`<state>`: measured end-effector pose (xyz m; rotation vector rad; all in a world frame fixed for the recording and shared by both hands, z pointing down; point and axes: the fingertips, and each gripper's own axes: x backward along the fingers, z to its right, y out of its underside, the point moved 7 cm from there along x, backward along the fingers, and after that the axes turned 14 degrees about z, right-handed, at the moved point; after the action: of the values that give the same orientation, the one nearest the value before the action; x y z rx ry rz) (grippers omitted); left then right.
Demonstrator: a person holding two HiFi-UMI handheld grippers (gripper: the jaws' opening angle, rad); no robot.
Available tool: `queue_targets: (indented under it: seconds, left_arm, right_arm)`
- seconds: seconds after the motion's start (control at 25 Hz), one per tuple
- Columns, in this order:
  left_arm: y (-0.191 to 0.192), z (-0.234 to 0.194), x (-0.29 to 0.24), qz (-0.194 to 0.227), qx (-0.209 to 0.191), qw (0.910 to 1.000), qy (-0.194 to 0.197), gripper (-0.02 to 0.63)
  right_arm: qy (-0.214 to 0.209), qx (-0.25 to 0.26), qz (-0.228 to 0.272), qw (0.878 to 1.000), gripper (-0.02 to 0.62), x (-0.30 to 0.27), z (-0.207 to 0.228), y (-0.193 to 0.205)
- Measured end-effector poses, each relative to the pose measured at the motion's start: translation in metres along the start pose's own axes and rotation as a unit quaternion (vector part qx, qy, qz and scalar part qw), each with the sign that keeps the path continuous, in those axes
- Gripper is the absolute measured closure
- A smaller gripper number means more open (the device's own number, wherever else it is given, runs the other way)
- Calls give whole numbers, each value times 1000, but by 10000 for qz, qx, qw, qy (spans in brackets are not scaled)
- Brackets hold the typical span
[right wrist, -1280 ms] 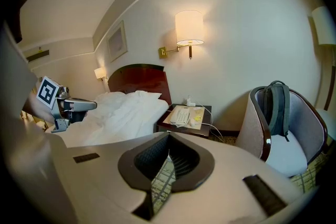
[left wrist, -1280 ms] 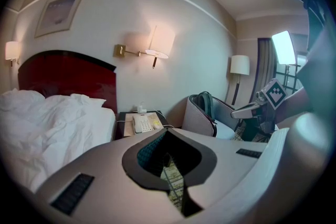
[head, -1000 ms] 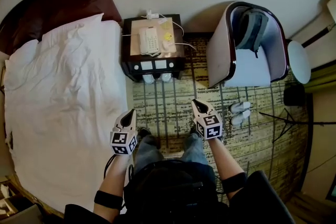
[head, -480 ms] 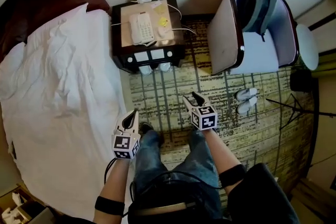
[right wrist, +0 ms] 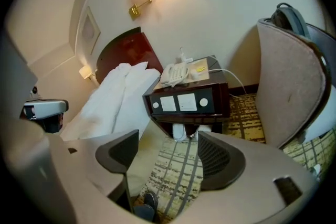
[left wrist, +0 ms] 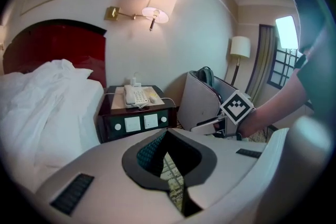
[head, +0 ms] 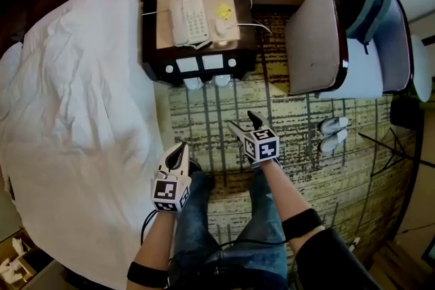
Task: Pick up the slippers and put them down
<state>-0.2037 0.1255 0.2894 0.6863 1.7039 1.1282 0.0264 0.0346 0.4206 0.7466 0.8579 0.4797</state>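
- Head view, nearest: the person's legs point(head: 197, 207) stand on the patterned carpet point(head: 204, 125) just beside the bed point(head: 75, 112). Both grippers are held out ahead and tipped down toward the floor.
- Left gripper point(head: 179, 148): jaws pressed together at the tips, nothing between them. Judged idle; it looks set to trail while the other hand leads.
- Right gripper point(head: 244, 123): its jaws have just been opening and stand wide, with only carpet showing between them. Likely spread ahead of a grasp, so it need not pause at the target.
- Slippers point(head: 204, 82): a white pair, side by side, half tucked under the front of the nightstand point(head: 153, 58). That spot probably keeps them out of the walkway. Right gripper view frames them past the open jaws, well apart from the pads.
- Second white pair point(head: 334, 134): on the carpet before the armchair point(head: 319, 37), off to the right. Cannot tell if they are slippers or shoes; neither gripper points that way.
- Far: a phone point(head: 188, 19) with trailing cords sits on the nightstand top, and a backpack point(head: 370, 3) is in the armchair. Judged no part of the job.
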Motion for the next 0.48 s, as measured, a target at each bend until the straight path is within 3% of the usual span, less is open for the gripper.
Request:
queue_targets:
  seconds: [0.16,0.48]
  left_arm:
    - [44,-9,-30,105,-22,9999,20,606]
    - [152,-51,-108,394,37,9989,-233,606]
  right_arm:
    - [-394,-197,-107,9990,213,-78,1,38]
    - [-932,-1557,-2,9834,215,-236,29,124]
